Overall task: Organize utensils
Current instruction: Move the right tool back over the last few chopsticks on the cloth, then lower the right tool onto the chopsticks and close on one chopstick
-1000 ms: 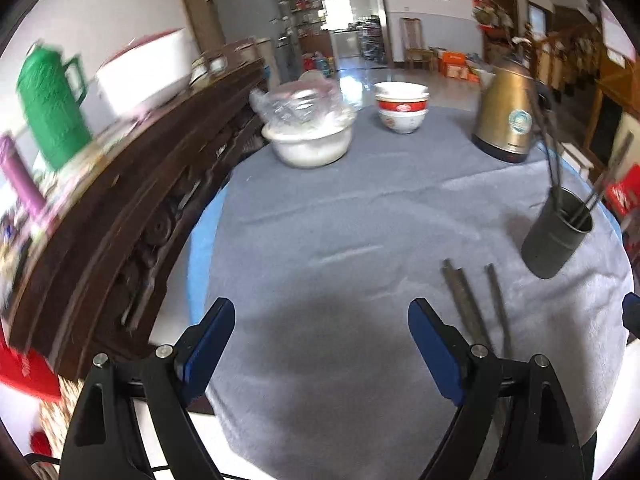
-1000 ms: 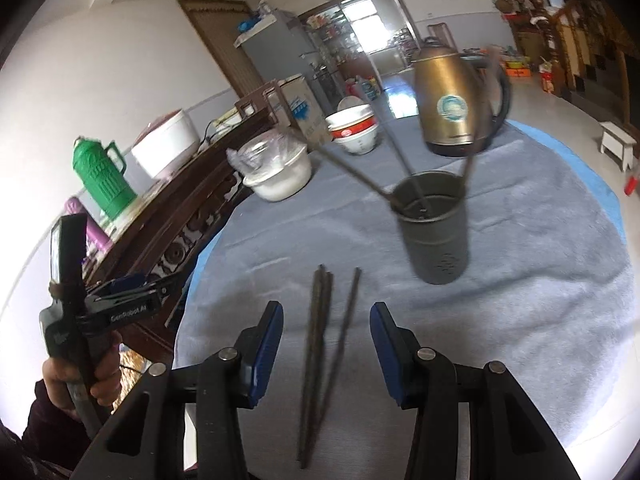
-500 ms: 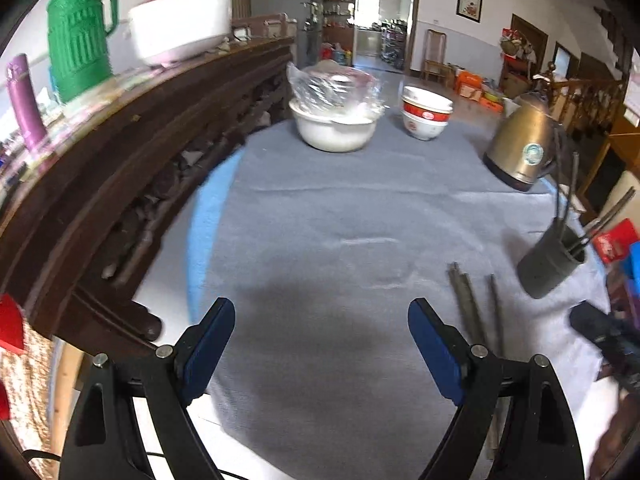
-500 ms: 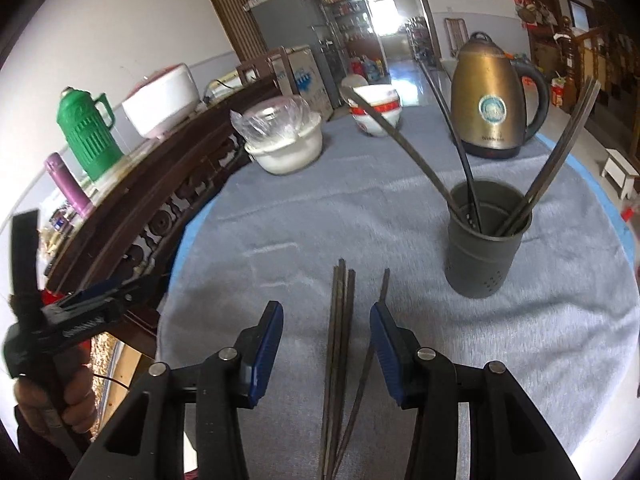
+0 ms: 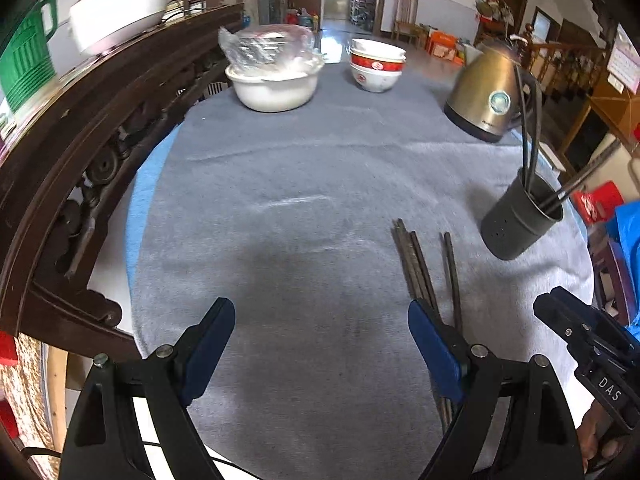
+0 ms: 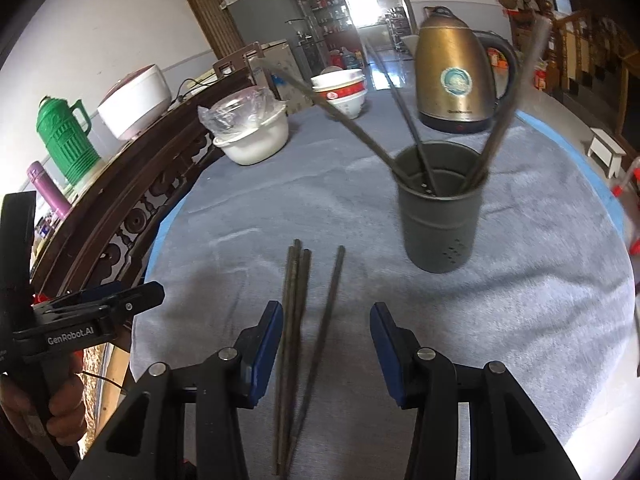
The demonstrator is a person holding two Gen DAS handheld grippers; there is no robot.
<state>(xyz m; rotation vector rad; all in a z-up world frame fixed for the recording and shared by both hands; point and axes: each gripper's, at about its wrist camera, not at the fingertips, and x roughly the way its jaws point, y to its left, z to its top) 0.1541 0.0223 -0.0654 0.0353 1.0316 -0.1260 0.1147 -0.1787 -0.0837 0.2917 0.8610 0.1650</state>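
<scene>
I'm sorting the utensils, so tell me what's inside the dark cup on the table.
The dark cup holds several chopsticks that lean out past its rim. Its wall hides their lower ends and the bottom, so anything lying there can't be seen.

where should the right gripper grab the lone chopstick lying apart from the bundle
Grip the single chopstick near mid-length, coming from above with the right gripper jaws straddling its thin shaft. It lies flat on the grey cloth, with a gap from the bundle on its left.
</scene>
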